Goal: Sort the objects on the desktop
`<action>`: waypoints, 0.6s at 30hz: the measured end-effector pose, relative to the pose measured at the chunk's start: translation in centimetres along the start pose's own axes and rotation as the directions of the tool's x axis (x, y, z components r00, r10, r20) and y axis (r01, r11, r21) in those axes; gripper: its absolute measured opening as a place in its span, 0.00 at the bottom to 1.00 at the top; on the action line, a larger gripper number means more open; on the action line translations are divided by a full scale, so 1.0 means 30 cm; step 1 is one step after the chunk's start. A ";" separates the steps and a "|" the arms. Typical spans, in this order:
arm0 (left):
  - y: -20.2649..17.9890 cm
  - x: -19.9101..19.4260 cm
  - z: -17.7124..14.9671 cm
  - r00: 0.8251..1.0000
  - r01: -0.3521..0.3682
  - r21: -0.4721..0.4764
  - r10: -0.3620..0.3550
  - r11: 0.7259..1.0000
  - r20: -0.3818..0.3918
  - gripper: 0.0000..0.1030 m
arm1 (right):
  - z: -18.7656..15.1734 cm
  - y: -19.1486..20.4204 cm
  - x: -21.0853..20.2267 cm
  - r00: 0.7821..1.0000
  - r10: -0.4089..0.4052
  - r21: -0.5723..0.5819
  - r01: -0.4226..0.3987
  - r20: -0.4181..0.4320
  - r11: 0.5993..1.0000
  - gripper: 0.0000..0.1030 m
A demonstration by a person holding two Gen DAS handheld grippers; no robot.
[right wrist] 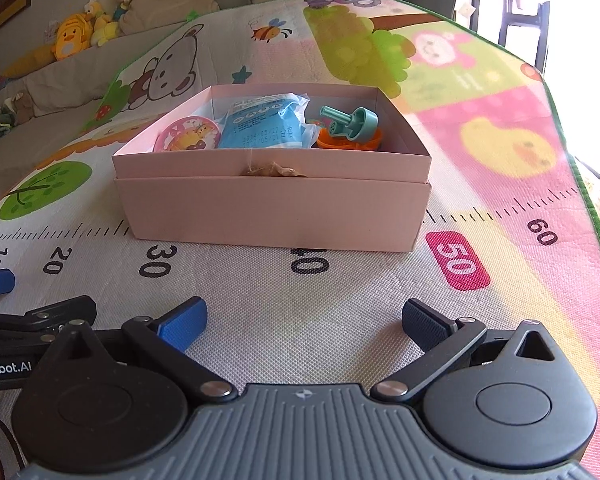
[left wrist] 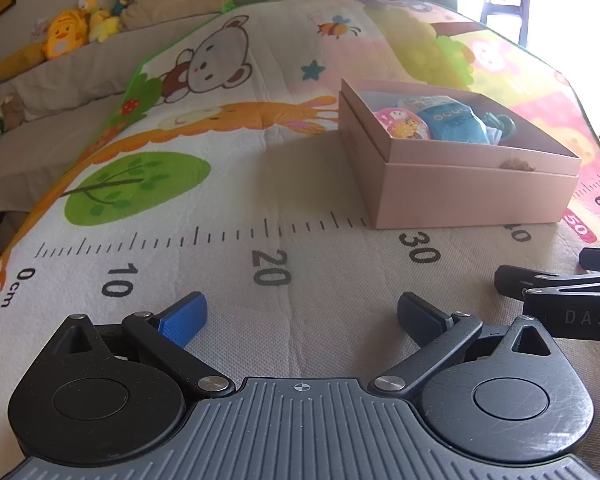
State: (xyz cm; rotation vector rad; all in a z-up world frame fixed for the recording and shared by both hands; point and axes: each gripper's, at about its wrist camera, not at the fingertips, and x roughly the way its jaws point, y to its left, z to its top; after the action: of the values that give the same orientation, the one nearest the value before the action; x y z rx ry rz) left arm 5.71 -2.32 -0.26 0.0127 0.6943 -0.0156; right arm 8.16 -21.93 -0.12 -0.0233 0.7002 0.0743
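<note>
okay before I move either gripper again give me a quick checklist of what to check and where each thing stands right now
1. Left gripper open with nothing between the fingers: ok.
2. Right gripper open with nothing between the fingers: ok.
3. Pink box upright on the mat, top open: ok.
4. Items inside the box, the round pink tin, blue packet and teal toy, sit below the rim: ok.
5. Anything left on the mat to sort: none seen in either view, but beyond the views, cannot tell.
6. Grippers apart from each other: they sit close side by side; touching or not, cannot tell.
</note>
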 end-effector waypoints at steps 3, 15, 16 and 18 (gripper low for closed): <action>0.002 0.000 -0.001 1.000 0.002 -0.002 -0.002 1.000 0.000 1.00 | -0.002 -0.004 -0.006 1.000 -0.001 -0.003 0.001 0.000 1.000 1.00; 0.003 -0.001 -0.001 1.000 0.002 -0.002 -0.002 1.000 0.000 1.00 | -0.004 -0.002 -0.006 1.000 -0.002 -0.004 0.002 0.000 1.000 1.00; 0.003 -0.001 0.000 1.000 0.002 -0.002 -0.002 1.000 0.000 1.00 | -0.004 -0.003 -0.007 1.000 -0.002 -0.004 0.002 0.000 1.000 1.00; 0.003 -0.002 0.000 1.000 0.002 -0.002 -0.002 1.000 0.000 1.00 | -0.004 -0.002 -0.006 1.000 -0.002 -0.004 0.002 0.000 1.000 1.00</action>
State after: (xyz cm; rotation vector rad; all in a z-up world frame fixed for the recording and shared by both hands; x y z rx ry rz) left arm 5.67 -2.24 -0.24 0.0104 0.6941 -0.0168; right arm 7.95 -21.99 -0.09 -0.0276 0.6998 0.0734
